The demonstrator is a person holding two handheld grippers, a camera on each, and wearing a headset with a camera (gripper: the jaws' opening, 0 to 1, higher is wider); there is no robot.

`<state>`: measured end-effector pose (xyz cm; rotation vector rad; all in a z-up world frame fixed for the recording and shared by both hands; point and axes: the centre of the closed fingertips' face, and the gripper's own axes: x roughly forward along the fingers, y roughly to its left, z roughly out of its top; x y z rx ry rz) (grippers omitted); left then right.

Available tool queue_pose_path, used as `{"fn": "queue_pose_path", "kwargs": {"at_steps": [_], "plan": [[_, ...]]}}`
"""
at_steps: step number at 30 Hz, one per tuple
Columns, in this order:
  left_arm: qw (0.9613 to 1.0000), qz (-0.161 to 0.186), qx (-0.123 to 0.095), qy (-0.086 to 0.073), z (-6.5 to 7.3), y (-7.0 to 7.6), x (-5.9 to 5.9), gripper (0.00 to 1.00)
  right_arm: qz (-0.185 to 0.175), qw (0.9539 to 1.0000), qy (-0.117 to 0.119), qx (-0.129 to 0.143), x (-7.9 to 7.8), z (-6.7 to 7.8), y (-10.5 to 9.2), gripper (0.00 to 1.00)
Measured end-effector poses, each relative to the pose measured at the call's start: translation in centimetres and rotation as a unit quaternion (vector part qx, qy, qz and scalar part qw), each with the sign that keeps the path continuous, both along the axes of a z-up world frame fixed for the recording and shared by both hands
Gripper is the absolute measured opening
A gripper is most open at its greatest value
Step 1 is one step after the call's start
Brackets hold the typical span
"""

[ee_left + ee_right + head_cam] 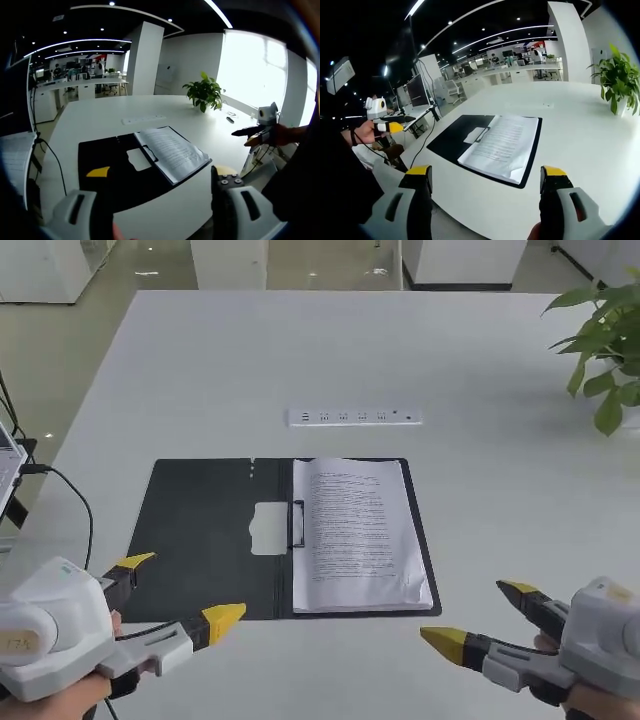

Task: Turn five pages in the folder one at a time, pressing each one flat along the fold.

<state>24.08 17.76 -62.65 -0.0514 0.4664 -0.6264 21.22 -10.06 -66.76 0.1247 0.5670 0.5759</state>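
A black folder lies open on the white table, with a stack of printed pages clipped onto its right half by a clip at the fold. My left gripper hovers open over the folder's near left corner, holding nothing. My right gripper stands open near the table's front edge, just right of the folder's near right corner, also holding nothing. In the left gripper view the pages lie ahead of the open left gripper. The right gripper view has the pages ahead of the open right gripper.
A white power strip lies on the table beyond the folder. A potted plant stands at the far right. A black cable runs to a laptop off the left edge.
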Motion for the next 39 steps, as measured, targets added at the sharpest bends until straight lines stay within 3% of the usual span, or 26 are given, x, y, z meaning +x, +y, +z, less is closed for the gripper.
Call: {"fn": "queue_pose_path", "kwargs": {"at_steps": [11,21,39], "plan": [[0.9997,-0.022,-0.001,-0.004,0.1,-2.1,0.9,0.8,-0.006,1.0,0.001,-0.001,-0.3,-0.1,-0.6,0.89],[0.9984,-0.054,-0.01,-0.011,0.5,-5.0,2.0,0.79,-0.017,0.9999,0.001,-0.001,-0.6,-0.2,-1.4,0.89],[0.9928,-0.119,-0.002,-0.006,-0.3,-10.0,3.1,0.79,-0.026,0.9996,0.006,0.004,-0.9,-0.4,-2.0,0.88]]}}
